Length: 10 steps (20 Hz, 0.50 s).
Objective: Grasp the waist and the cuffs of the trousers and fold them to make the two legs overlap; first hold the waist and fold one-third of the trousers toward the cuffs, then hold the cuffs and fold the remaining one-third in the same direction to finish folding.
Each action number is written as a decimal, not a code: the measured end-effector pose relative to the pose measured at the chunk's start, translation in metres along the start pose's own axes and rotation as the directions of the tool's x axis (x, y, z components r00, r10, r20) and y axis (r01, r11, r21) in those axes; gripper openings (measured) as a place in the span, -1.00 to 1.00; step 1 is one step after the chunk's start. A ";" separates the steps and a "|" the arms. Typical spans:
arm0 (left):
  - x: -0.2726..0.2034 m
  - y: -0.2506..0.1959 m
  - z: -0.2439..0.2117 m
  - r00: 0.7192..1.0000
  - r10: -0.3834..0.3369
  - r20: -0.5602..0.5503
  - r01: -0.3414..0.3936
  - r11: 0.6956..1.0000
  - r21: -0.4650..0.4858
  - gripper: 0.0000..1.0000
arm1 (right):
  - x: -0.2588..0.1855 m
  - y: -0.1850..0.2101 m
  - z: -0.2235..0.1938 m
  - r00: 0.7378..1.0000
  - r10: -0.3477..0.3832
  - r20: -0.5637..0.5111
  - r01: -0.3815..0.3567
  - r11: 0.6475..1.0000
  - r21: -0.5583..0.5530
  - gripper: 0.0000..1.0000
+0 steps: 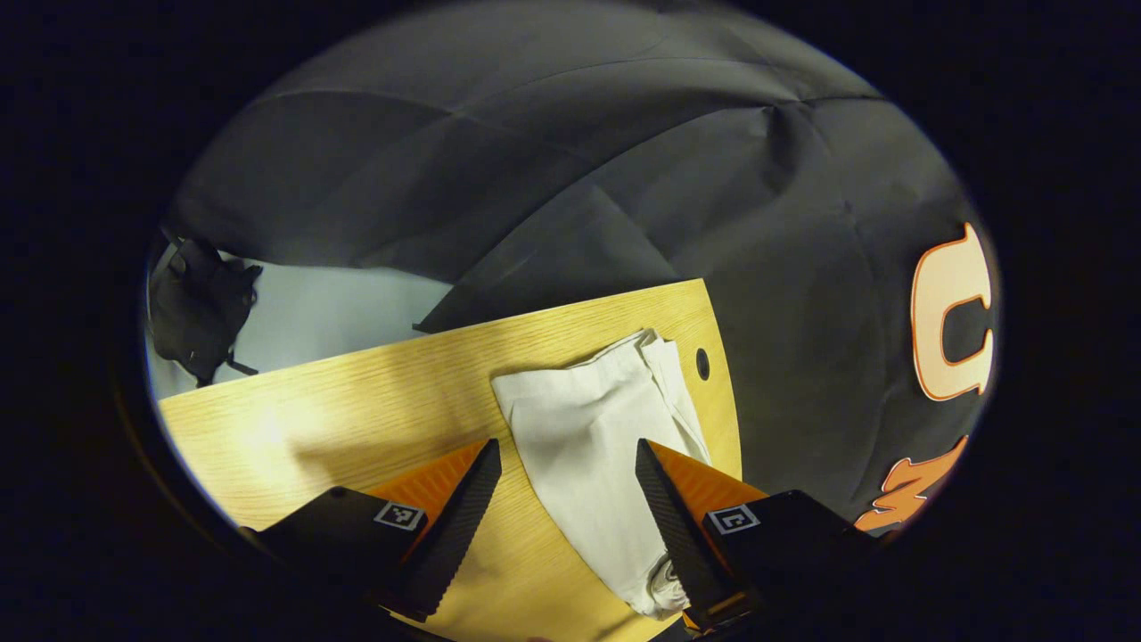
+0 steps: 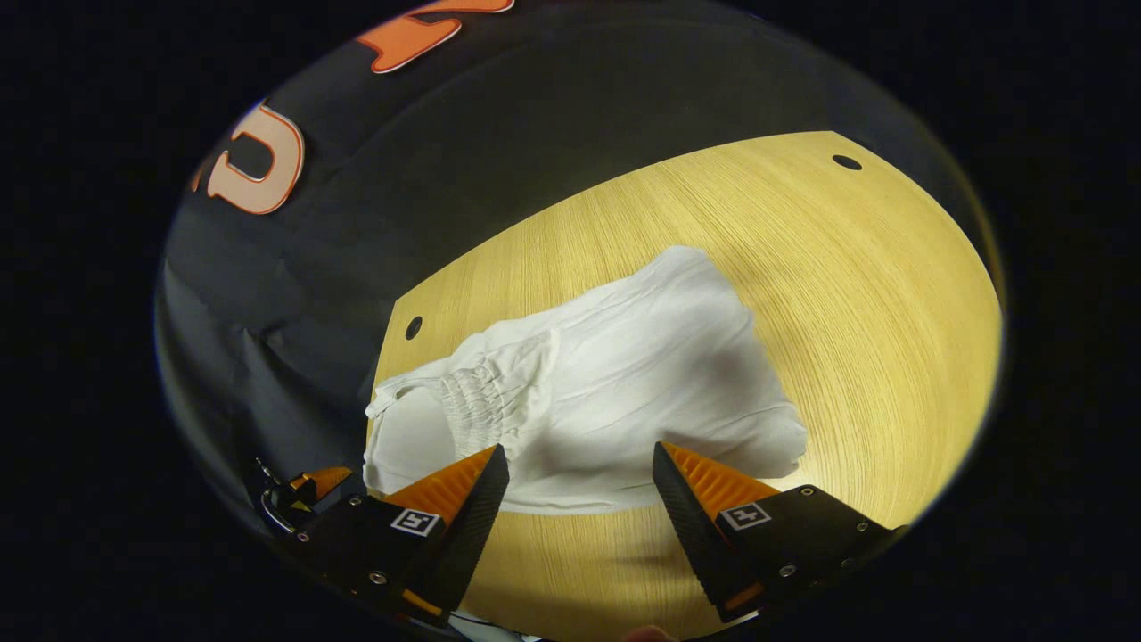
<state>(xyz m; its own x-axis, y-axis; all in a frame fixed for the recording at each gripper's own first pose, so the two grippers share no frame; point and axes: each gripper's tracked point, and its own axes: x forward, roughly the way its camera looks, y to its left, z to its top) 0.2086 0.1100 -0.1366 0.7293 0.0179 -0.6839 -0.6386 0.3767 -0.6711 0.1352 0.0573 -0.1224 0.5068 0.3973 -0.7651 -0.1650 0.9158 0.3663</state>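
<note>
Your left hand-held gripper [image 1: 568, 450] has its two fingers spread wide apart, and nothing is held between them. It hangs over the white trousers [image 1: 593, 428], which lie flat between the fingers in the left gripper view. Whether the finger on the right of that view touches the cloth, you cannot tell.

Your right hand-held gripper [image 2: 579, 456] is spread wide too and holds nothing. Its fingers hang just in front of the near edge of the trousers [image 2: 615, 383].

The trousers lie folded in a bundle on the yellow wooden tabletop [image 2: 874, 294], close to its edge by the black cloth wall [image 2: 294, 285]. The gathered stretchy waist [image 2: 477, 392] lies at the end nearest that wall. A small round hole [image 2: 414, 327] sits in the tabletop just beside the waist end.
</note>
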 end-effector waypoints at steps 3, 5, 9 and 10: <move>0.012 0.002 -0.001 1.000 0.007 -0.018 -0.007 1.000 0.013 0.99 | 0.001 0.001 -0.001 1.000 0.001 -0.005 -0.001 1.000 0.012 0.97; 0.013 -0.003 0.000 1.000 -0.007 -0.021 0.008 1.000 0.024 1.00 | 0.001 -0.001 0.000 1.000 -0.001 -0.003 0.001 1.000 0.025 0.97; 0.032 -0.019 -0.003 0.998 -0.054 -0.038 0.055 0.998 0.026 0.99 | 0.002 -0.010 0.003 1.000 -0.018 0.008 0.017 0.998 0.064 0.97; 0.036 -0.023 -0.001 0.997 -0.061 -0.038 0.062 0.998 0.033 1.00 | 0.002 -0.013 0.004 1.000 -0.025 0.011 0.025 0.997 0.072 0.97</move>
<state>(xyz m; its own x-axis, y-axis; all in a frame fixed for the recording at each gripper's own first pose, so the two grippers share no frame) 0.2488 0.1008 -0.1460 0.7570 -0.0399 -0.6522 -0.5837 0.4074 -0.7024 0.1415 0.0458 -0.1268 0.5197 0.3733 -0.7685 -0.0908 0.9185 0.3848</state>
